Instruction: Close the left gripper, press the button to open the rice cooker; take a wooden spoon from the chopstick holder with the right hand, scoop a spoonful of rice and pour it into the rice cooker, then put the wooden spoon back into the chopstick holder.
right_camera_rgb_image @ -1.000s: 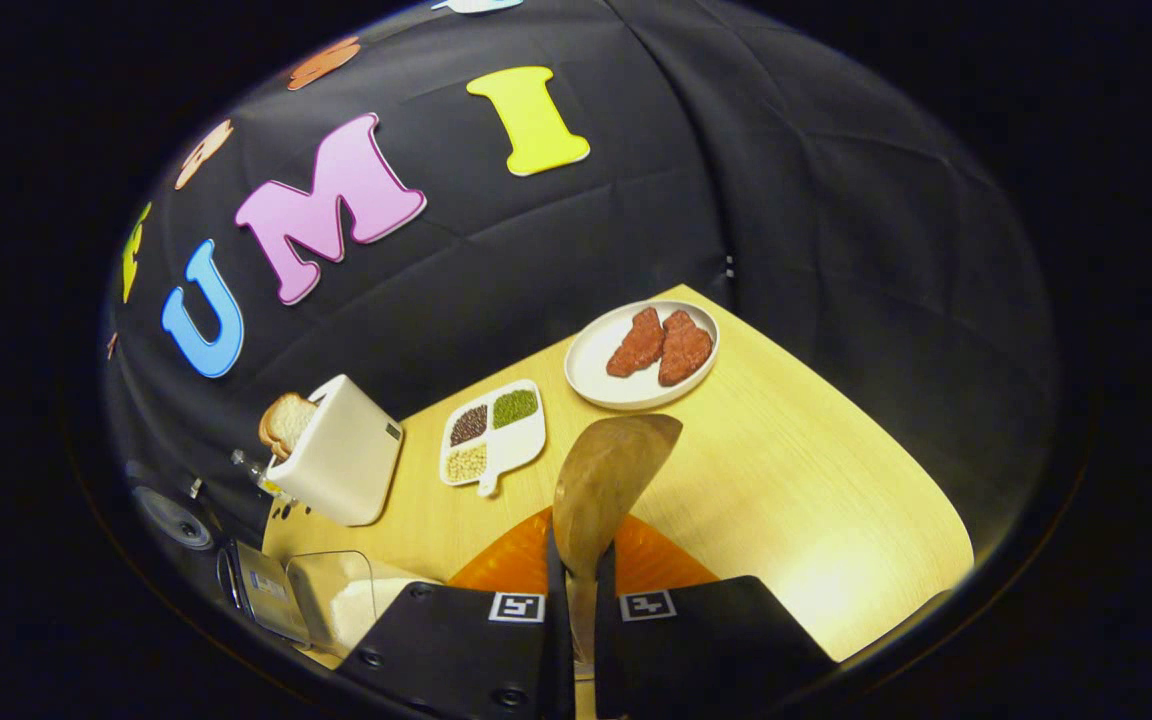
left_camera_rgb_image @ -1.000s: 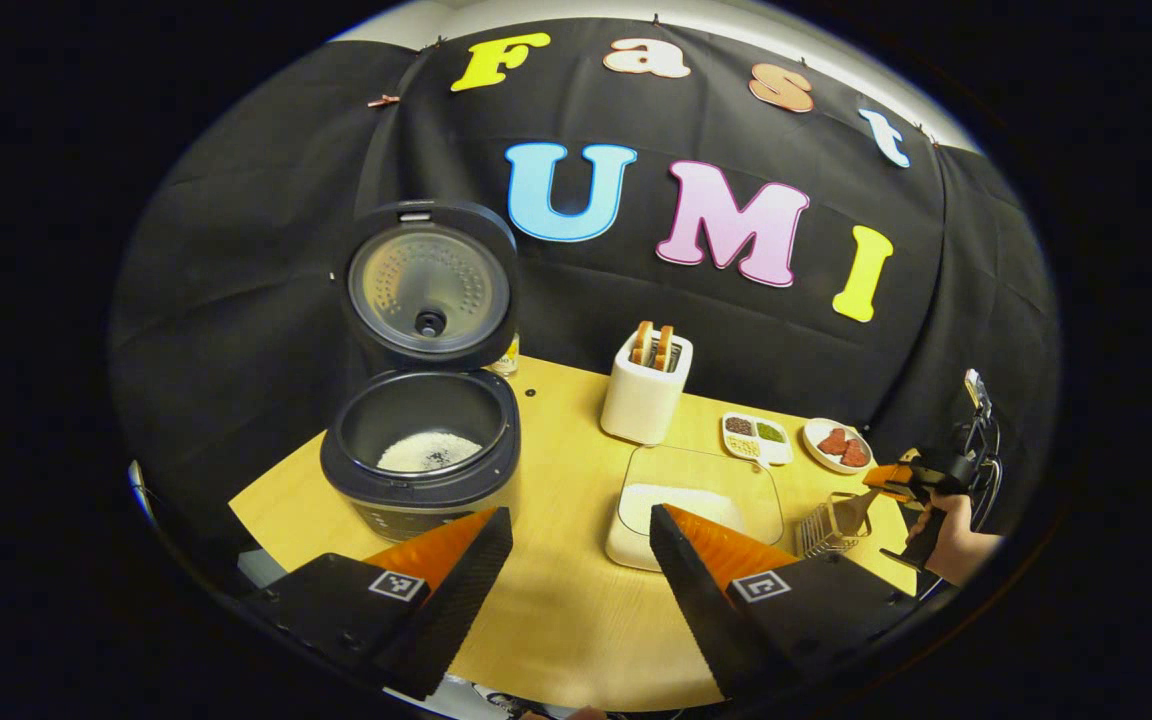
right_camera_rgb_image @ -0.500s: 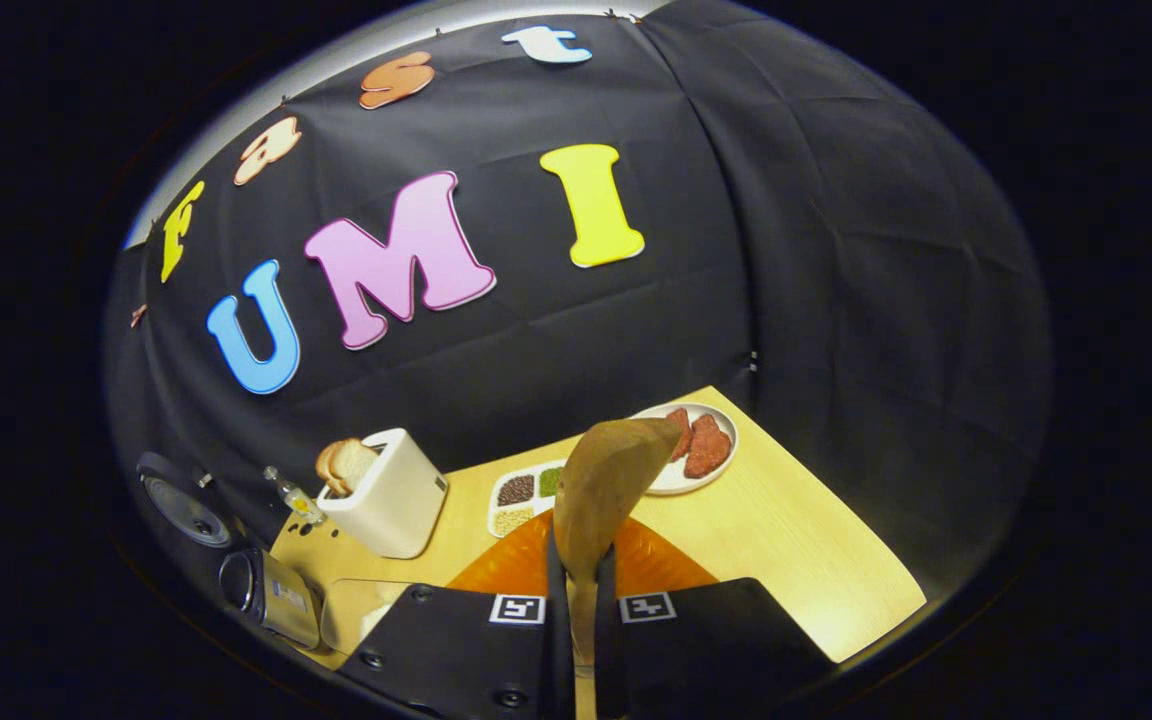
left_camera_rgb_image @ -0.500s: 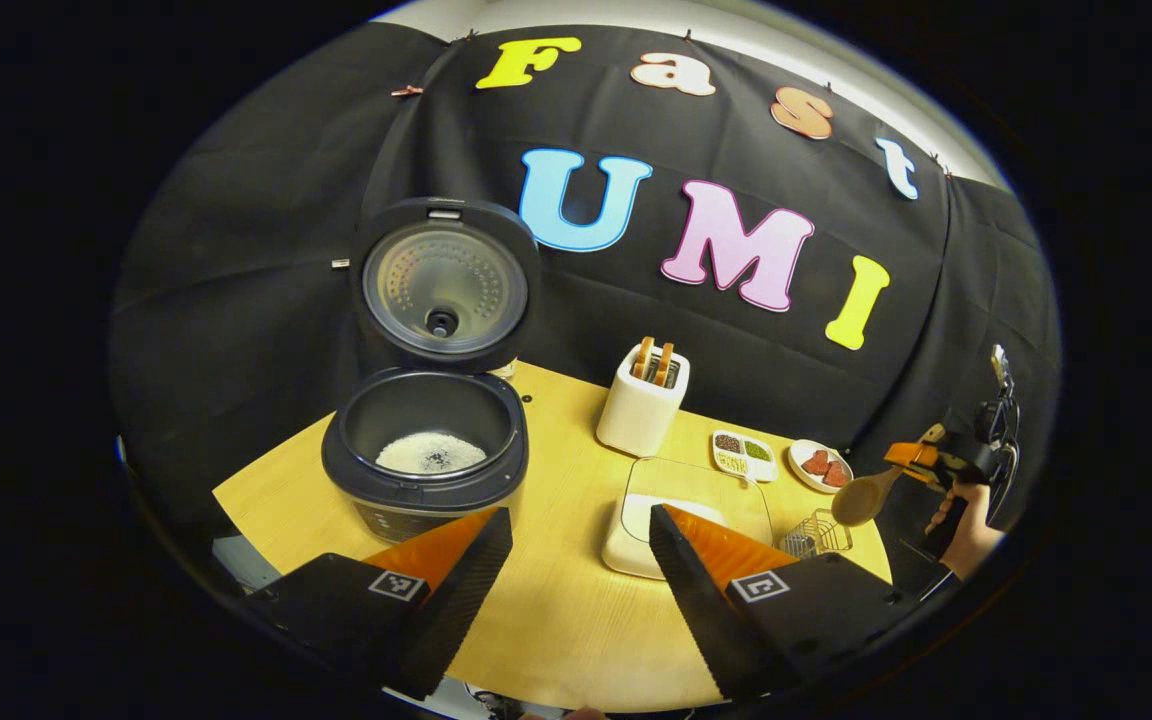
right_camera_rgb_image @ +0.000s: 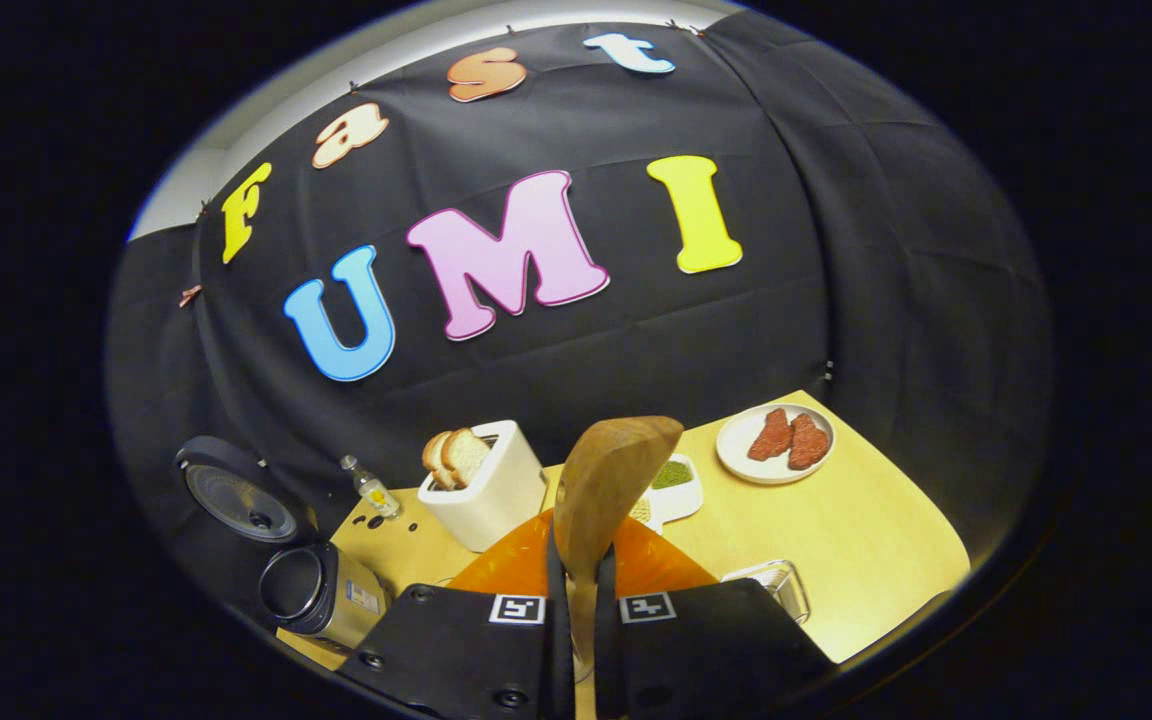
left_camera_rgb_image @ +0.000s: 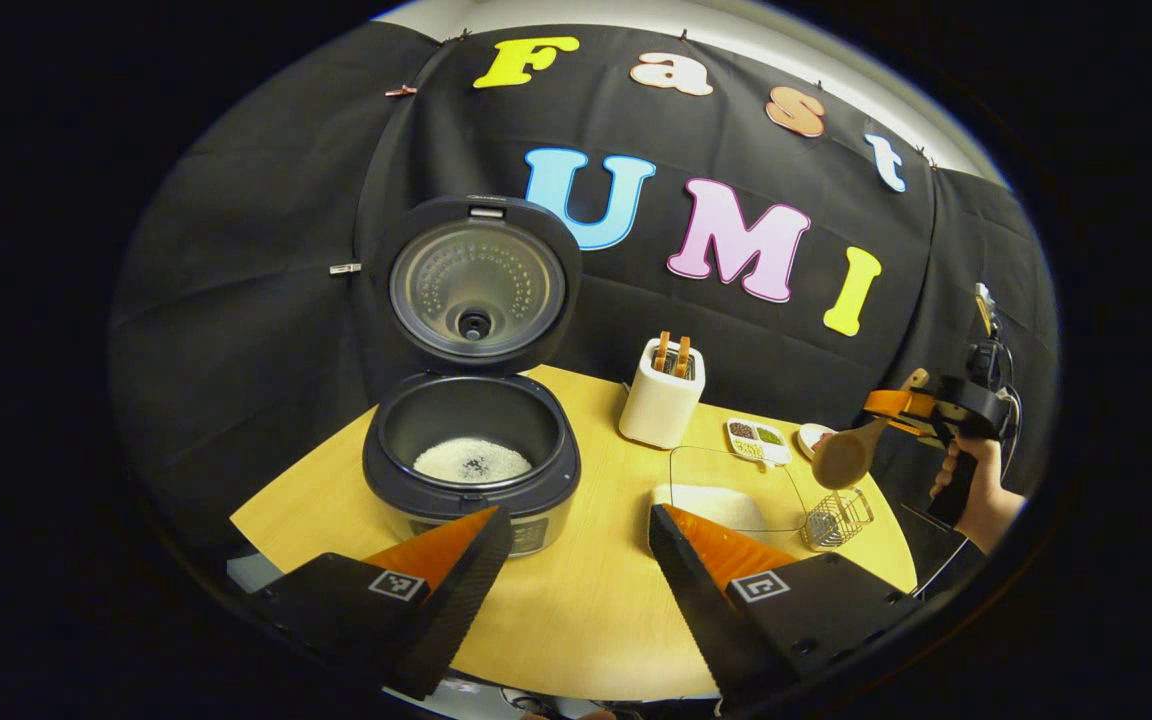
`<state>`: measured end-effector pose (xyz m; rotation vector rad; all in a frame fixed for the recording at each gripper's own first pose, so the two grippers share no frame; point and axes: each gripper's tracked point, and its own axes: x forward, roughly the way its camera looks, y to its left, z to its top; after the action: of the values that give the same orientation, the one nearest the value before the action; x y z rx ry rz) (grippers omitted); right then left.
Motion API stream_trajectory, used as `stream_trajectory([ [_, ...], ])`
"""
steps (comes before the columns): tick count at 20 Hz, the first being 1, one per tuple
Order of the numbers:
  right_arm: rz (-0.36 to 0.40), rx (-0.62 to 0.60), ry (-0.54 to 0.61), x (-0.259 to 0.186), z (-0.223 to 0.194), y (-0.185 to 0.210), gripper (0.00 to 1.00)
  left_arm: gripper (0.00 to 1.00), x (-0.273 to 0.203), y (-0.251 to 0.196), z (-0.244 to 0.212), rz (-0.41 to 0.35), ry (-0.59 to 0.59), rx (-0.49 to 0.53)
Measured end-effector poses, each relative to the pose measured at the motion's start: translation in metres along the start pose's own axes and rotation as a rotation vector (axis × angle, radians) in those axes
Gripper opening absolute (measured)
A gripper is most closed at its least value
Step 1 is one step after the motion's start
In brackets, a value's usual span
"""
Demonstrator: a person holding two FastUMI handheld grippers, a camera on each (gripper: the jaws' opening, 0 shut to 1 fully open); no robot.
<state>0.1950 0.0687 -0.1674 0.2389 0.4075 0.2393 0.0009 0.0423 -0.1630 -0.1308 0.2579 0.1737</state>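
The right gripper (right_camera_rgb_image: 576, 590) has both fingers clamped on the handle of the wooden spoon (right_camera_rgb_image: 608, 480), whose empty bowl stands up ahead of the fingers. In the left gripper view the spoon (left_camera_rgb_image: 841, 458) is held in the air over the right edge of the counter (left_camera_rgb_image: 576, 620), above the wire chopstick holder (left_camera_rgb_image: 836, 518). The left gripper (left_camera_rgb_image: 576, 590) hangs low at the near edge with its 2 fingers wide apart and nothing between them.

The rice cooker (left_camera_rgb_image: 471, 470) stands open, lid tipped back, with a thin layer of rice in the pot. The clear rice container (left_camera_rgb_image: 731, 490) sits between the cooker and the holder, so the scoop looks to be the next step.

The risks: the grip is far down a long handle, so pushing the bowl into packed rice could twist the spoon between the fingers. A heaped spoonful could spill grains on the crossing to the pot. The toaster (left_camera_rgb_image: 663, 405) and the divided dish (left_camera_rgb_image: 758, 440) stand just behind the container and could be knocked.
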Motion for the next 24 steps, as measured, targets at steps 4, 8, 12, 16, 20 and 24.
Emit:
stream_trajectory([
  [4,0.006,-0.105,0.016,0.021,-0.039,0.028,0.13,0.95,-0.001,0.023,-0.001,-0.031,-0.027,0.044],
  [8,-0.068,-0.198,0.028,0.042,-0.078,0.019,0.12,0.95,0.015,0.043,-0.015,-0.045,0.006,0.04],
  [12,-0.124,-0.262,0.041,0.05,-0.108,0.014,0.12,0.95,0.023,0.048,-0.023,-0.075,0.024,0.01],
  [16,-0.138,-0.302,0.059,0.053,-0.138,0.028,0.12,0.95,0.027,0.057,-0.03,-0.092,0.036,-0.021],
  [20,-0.137,-0.176,0.128,0.049,-0.166,0.057,0.13,0.95,0.028,0.078,-0.035,-0.083,0.063,-0.055],
  [24,-0.153,-0.035,0.164,0.047,-0.173,0.074,0.12,0.95,0.022,0.1,-0.042,-0.064,0.085,-0.062],
])
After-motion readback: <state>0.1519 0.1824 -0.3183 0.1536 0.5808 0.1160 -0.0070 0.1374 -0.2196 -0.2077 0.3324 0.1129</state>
